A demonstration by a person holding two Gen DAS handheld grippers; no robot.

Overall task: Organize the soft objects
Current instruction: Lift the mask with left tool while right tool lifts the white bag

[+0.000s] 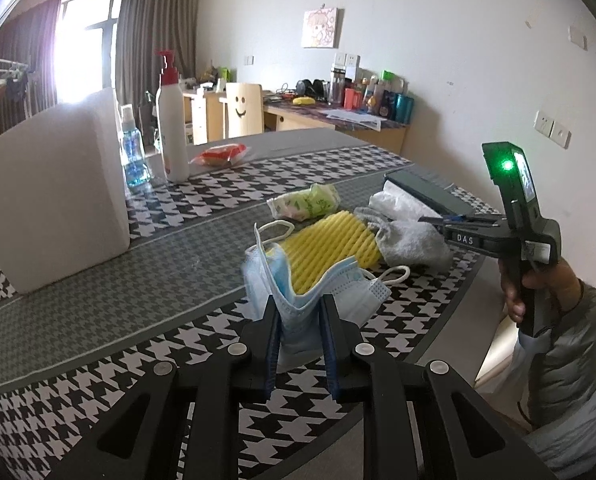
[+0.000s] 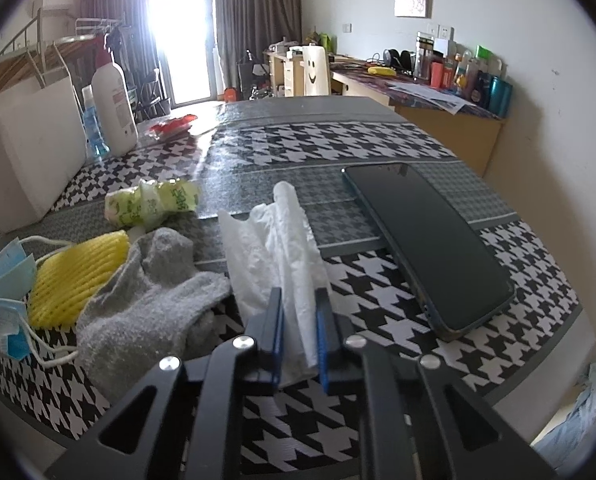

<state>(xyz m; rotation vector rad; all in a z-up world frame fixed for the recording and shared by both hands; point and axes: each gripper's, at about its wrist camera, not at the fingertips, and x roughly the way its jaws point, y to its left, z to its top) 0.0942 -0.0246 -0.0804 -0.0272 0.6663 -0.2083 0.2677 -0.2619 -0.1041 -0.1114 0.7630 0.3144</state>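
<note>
In the left wrist view the left gripper (image 1: 299, 320) sits at bottom centre, its fingers nearly closed and pinching a blue face mask (image 1: 298, 312); the mask's lower edge is hidden between the pads. Just beyond it lie a yellow foam net (image 1: 333, 246) and a grey sock (image 1: 407, 240), partly overlapped by the mask. At the right edge a hand (image 1: 537, 280) grips the right gripper (image 1: 449, 222), whose tips are small and hard to make out against the sock and tissue.

In the right wrist view the right gripper (image 2: 298, 320) stands at bottom centre, its jaws drawn close on a crumpled white tissue (image 2: 278, 240) that rises between the pads towards mid-frame. The mask is cut off at the left edge. A dark phone (image 2: 429, 248) lies right of the tissue, just beside it. A green wipes packet (image 2: 150, 202) sits upper left of the sock. The houndstooth tablecloth (image 2: 337, 140) lies open beyond the pile; a white box (image 2: 30, 160) and a lotion bottle (image 2: 112, 108) stand at upper left.
</note>
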